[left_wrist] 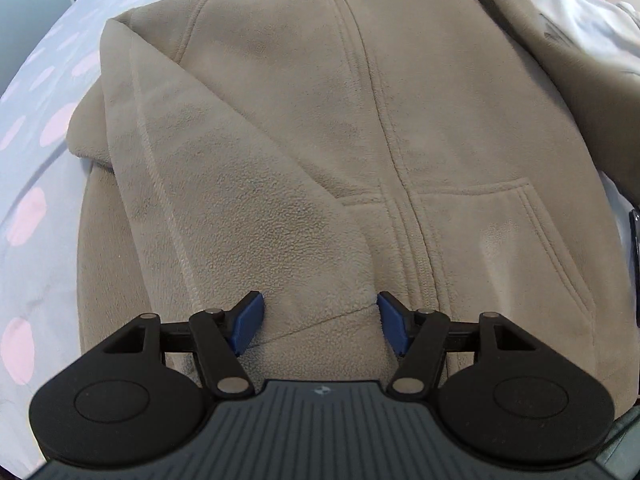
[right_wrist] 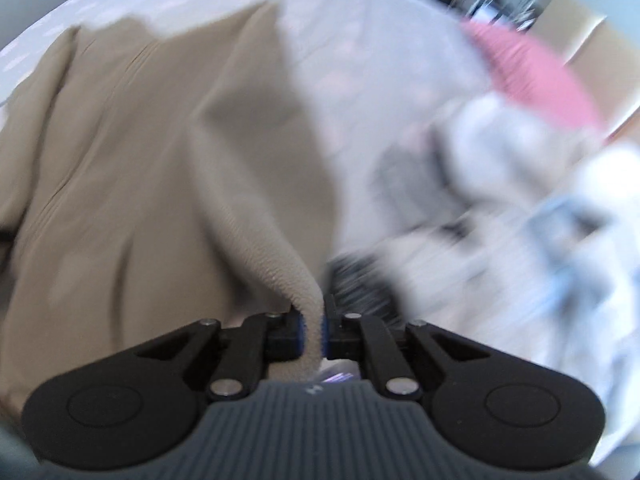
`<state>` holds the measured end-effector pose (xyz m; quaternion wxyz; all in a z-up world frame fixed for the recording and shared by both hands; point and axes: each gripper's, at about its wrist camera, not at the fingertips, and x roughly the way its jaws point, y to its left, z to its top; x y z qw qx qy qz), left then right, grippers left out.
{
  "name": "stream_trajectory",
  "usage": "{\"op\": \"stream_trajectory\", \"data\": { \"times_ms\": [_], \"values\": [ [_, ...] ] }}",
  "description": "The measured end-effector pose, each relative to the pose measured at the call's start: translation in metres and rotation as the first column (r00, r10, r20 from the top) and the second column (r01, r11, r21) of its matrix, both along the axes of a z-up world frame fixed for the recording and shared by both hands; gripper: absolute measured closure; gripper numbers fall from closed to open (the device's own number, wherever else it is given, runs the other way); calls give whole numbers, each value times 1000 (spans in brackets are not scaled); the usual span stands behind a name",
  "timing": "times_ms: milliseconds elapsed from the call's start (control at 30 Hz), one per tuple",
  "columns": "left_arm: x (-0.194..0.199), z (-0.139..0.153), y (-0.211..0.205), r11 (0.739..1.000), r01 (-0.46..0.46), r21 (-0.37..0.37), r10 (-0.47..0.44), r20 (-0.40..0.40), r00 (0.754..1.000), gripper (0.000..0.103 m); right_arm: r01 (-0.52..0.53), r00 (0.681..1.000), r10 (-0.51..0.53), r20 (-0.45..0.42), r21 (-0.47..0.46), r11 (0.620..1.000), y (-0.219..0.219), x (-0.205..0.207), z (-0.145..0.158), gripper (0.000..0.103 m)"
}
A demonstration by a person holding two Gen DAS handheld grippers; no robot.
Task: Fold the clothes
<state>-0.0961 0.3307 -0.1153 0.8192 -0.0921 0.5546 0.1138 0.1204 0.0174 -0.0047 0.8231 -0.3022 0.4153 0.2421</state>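
On the pink-dotted bedsheet (left_wrist: 36,128) the beige fleece jacket (left_wrist: 304,120) lay front-up, your left gripper (left_wrist: 320,322) spread wide over its folded-in sleeve while your right gripper (right_wrist: 314,330) pinched the other sleeve (right_wrist: 256,216), apparently to fold it across.

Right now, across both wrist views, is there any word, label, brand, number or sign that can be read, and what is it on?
No readable text in either view.
Small pale emblem on the left gripper body: a symbol, no letters.
Matching mark on the right gripper body: blurred, unreadable.
Beige fleece zip jacket: no tag or print visible.
Dotted pale bedsheet: pink spots only.
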Motion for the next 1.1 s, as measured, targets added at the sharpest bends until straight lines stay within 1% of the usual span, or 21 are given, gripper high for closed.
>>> {"op": "stream_trajectory", "data": {
  "times_ms": [67,133,200,233,333,400,433,467,500,533,567,600,633,767,867,900,1000,1100],
  "values": [
    [0,0,0,1000,-5,-8,5,-4,1000,48,28,996,-25,91,-35,999,-2,23,28,95],
    [0,0,0,1000,-10,-17,9,-7,1000,52,79,983,-66,172,-70,994,-8,53,50,95],
    [1,0,0,1000,-14,-25,14,-11,1000,55,139,961,-109,252,-103,985,-14,84,71,96],
    [1,-1,0,999,-17,-29,16,-13,1000,58,185,947,-146,285,-117,976,-18,101,75,96],
    [1,0,1,999,-22,-45,21,-12,1000,64,338,892,-270,361,-139,931,-33,152,77,96],
    [1,0,3,998,-24,-56,24,-10,1000,68,426,862,-346,372,-159,891,-42,180,64,96],
    [1,0,4,998,-25,-61,25,-9,1000,70,446,856,-364,368,-166,880,-44,187,55,95],
    [0,1,5,997,-27,-67,26,-8,1000,74,444,858,-360,366,-177,878,-43,190,46,94],
    [0,1,5,997,-28,-72,27,-7,1000,75,433,865,-344,365,-195,880,-39,190,38,92],
    [0,1,6,997,-29,-78,29,-6,1000,78,419,872,-326,366,-209,884,-35,189,30,87],
    [1,1,7,996,-30,-82,30,-4,1000,81,399,878,-305,369,-212,892,-31,184,26,75],
    [1,1,8,996,-32,-85,32,-2,999,83,375,883,-283,375,-201,905,-27,177,23,68],
    [2,2,9,996,-35,-87,35,0,999,85,352,887,-263,380,-185,918,-23,169,22,57],
    [-1,10,13,994,-41,-98,43,16,999,88,274,891,-228,393,-64,960,-8,127,32,56],
    [-3,28,20,995,-48,-85,52,54,997,89,217,907,-223,357,59,974,1,83,33,54],
    [-5,36,23,996,-48,-74,54,68,996,89,209,913,-224,341,82,975,1,77,30,54],
    [-11,70,36,997,-65,-37,69,125,990,89,226,922,-244,299,97,969,-7,82,19,51],
    [-16,109,65,990,-140,-11,139,195,971,90,243,930,-264,256,111,964,-15,86,8,50]
  ]
}}
